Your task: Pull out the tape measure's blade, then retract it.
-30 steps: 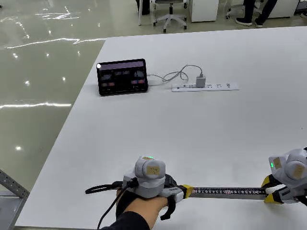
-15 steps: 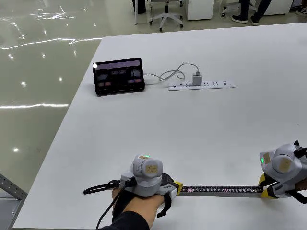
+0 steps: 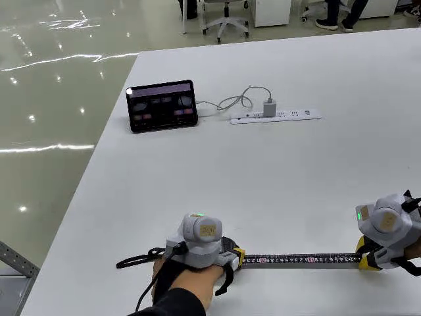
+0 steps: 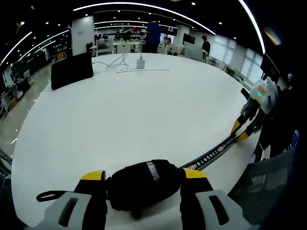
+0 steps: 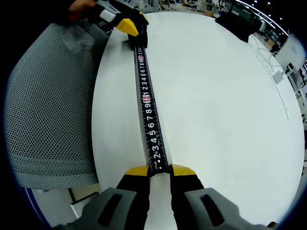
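The black tape measure case rests on the white table near its front edge. My left gripper is shut on it, one yellow-tipped jaw on each side. In the head view the left gripper covers most of the case. The blade runs flat along the table to the right, numbers up. My right gripper is shut on the blade's tip, and in the head view it is the right gripper at the far right. The blade leads back to the left gripper.
A dark tablet stands at the back left. Beside it a white power strip holds a charger with a cable. The table's left and front edges are close. A grey mesh chair is beside the table.
The length of blade showing between the two grippers has grown a little as the right gripper drew away from the left. The head camera has shifted slightly.
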A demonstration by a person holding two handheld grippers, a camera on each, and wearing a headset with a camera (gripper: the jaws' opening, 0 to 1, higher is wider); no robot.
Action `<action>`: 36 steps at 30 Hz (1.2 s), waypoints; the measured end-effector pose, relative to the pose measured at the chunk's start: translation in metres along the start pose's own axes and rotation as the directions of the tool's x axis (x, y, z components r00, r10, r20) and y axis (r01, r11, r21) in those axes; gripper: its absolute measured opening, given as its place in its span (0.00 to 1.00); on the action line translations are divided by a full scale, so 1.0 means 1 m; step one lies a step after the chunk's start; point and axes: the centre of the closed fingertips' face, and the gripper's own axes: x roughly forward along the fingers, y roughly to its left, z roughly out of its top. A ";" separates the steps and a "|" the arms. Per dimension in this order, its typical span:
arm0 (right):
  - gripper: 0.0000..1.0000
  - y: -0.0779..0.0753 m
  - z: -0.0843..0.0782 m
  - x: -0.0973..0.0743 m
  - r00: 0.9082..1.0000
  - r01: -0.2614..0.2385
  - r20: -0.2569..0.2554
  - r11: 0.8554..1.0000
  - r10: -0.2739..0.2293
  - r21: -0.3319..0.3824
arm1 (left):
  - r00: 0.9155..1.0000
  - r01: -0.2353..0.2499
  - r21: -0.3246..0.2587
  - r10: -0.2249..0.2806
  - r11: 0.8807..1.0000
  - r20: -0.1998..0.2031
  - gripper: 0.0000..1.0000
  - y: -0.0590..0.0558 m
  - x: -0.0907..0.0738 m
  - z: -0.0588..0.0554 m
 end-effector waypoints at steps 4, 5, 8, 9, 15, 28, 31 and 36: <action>0.11 -0.001 0.000 0.001 1.000 0.002 0.000 1.000 -0.002 0.007 | 1.000 -0.009 0.011 0.009 1.000 -0.008 0.57 0.000 0.000 0.000; 0.11 -0.002 0.000 0.001 1.000 0.003 -0.004 1.000 -0.003 0.006 | 1.000 -0.009 0.010 0.009 1.000 -0.008 0.57 0.000 0.000 0.000; 0.11 -0.002 0.000 0.001 1.000 0.003 -0.008 1.000 -0.003 -0.002 | 1.000 -0.006 0.005 0.006 1.000 -0.008 0.57 0.000 0.000 0.000; 0.11 -0.002 0.000 0.001 1.000 0.003 -0.007 1.000 -0.003 -0.003 | 1.000 -0.006 0.003 0.006 1.000 -0.007 0.57 0.000 0.000 0.000; 0.11 -0.001 -0.001 0.001 1.000 0.010 -0.001 1.000 -0.010 -0.002 | 1.000 -0.001 -0.006 0.001 1.000 -0.004 0.57 0.000 0.001 0.000; 0.11 -0.001 0.003 0.003 1.000 0.023 0.007 1.000 -0.023 0.003 | 1.000 0.000 -0.005 0.000 1.000 -0.004 0.57 0.000 0.001 0.001; 0.11 -0.001 0.004 0.003 1.000 0.023 0.009 1.000 -0.023 0.006 | 1.000 0.000 -0.006 0.000 1.000 -0.003 0.57 0.001 0.002 0.000; 0.11 -0.001 0.007 0.003 0.999 0.030 0.023 0.999 -0.031 0.019 | 1.000 0.001 -0.007 -0.001 1.000 -0.002 0.57 0.000 0.001 0.001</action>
